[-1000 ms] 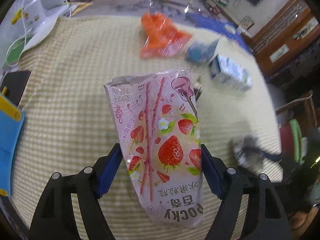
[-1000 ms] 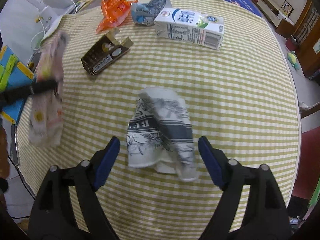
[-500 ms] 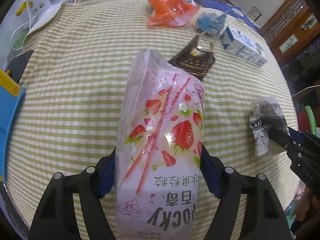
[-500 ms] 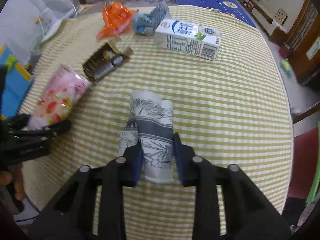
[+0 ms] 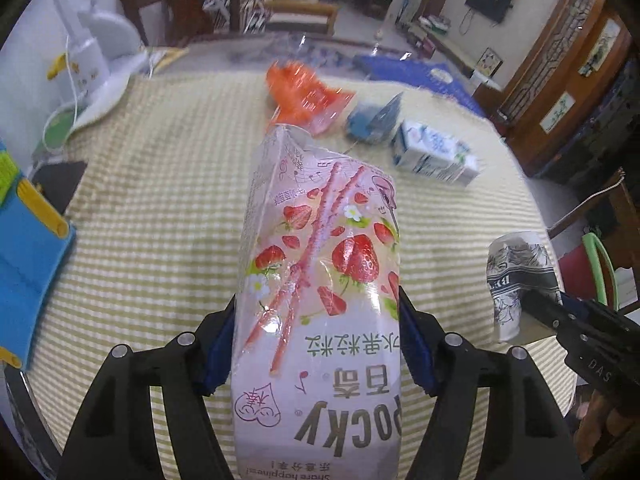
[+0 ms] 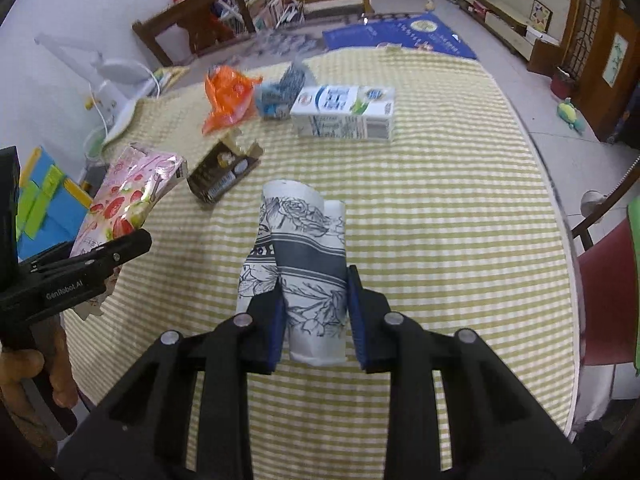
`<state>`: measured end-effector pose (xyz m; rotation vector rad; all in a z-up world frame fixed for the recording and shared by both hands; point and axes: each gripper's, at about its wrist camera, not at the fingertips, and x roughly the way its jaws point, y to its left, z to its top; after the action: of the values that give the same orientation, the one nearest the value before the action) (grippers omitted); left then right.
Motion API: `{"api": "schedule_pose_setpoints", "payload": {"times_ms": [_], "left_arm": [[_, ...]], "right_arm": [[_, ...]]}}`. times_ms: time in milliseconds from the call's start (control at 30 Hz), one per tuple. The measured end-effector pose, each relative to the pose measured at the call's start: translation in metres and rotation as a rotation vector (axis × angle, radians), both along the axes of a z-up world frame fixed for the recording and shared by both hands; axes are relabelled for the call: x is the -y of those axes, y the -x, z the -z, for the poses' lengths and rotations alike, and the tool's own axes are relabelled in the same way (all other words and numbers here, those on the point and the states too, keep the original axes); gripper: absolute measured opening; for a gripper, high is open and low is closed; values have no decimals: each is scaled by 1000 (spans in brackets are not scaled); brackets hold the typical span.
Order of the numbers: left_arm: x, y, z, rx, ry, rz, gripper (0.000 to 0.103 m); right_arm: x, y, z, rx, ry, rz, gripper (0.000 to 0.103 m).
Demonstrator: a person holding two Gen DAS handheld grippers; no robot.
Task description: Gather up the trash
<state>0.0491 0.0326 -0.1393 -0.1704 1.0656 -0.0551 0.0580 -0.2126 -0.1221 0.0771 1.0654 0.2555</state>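
Note:
A pink strawberry Pocky box point(image 5: 320, 280) stands between the blue pads of my left gripper point(image 5: 316, 320). The jaws are closing on its sides and hold it above the checked tablecloth point(image 5: 160, 208). My right gripper point(image 6: 314, 292) is shut on a crushed paper cup point(image 6: 304, 248) with a black-and-white flower print, lifted off the cloth. In the right wrist view the left gripper point(image 6: 80, 276) and the Pocky box point(image 6: 128, 200) sit at the left. The left wrist view shows the cup point(image 5: 516, 276) and right gripper point(image 5: 532, 300) at the right.
On the far part of the table lie an orange wrapper point(image 6: 228, 96), a blue wrapper point(image 6: 276, 92), a milk carton point(image 6: 344, 112) and a brown box point(image 6: 224, 172). A blue and yellow item point(image 6: 44, 208) and a white lamp point(image 6: 120, 68) sit at the left; a red chair point(image 6: 608, 280) stands right.
My right gripper closed on the paper cup and raised it off the cloth. My left gripper lifted the Pocky box higher and tilted it more upright.

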Motion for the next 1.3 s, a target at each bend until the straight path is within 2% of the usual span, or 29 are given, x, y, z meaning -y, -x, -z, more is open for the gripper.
{"api": "schedule_pose_setpoints", "payload": {"times_ms": [233,600,933,1300], "left_arm": [[41,-16,-20,70,-2,60,67],[108,-29,-38,126,5,141,67],[166,-26,-54,152,9,128,67],[253,-16,-76,202,-8,139,68]], "right_arm": [[16,13,-28,79,1,37,27],[73,29,-57,170,25,133,27],[139,31,-75,213,25,152,27],[217,37,-79,234,-24,165,27]]}}
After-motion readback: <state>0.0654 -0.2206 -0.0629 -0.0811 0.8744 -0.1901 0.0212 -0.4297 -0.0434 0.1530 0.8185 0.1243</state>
